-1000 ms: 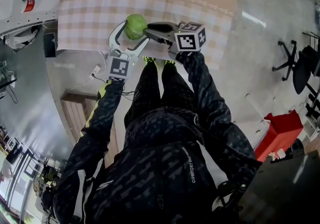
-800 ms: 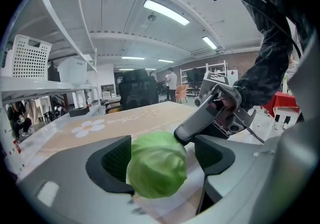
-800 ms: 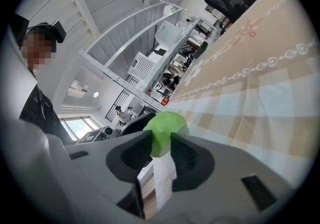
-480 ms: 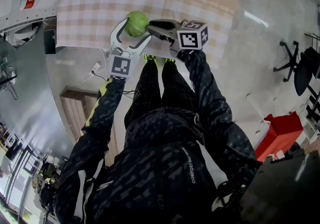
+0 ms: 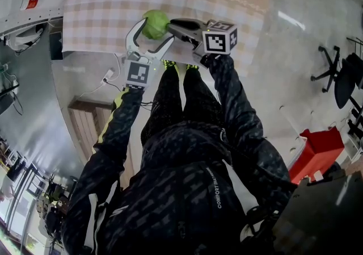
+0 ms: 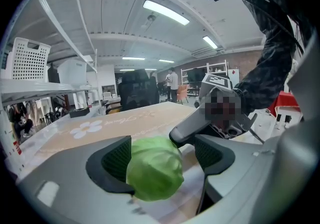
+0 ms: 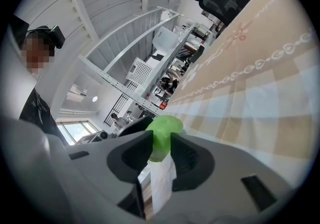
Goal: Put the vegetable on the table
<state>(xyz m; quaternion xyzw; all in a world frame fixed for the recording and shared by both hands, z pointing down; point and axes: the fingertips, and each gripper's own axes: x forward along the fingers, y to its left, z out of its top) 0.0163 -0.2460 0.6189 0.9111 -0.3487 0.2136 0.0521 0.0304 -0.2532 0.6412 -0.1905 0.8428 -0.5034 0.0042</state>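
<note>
Open lab-like workroom, metal shelving (image 6: 40, 86), ceiling strip lights (image 6: 165, 12), office chair (image 5: 340, 83)

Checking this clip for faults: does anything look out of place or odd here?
Nothing spilled or damaged. One oddity: the cabbage hangs above the table edge inside both grippers at once: the right gripper, whose jaws have just been closing, pinches it, while the left gripper stands wide around it.

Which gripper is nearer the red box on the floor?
Right. The right gripper, jaws just closing around the cabbage, is on the red box's side; the left gripper sits farther left.
</note>
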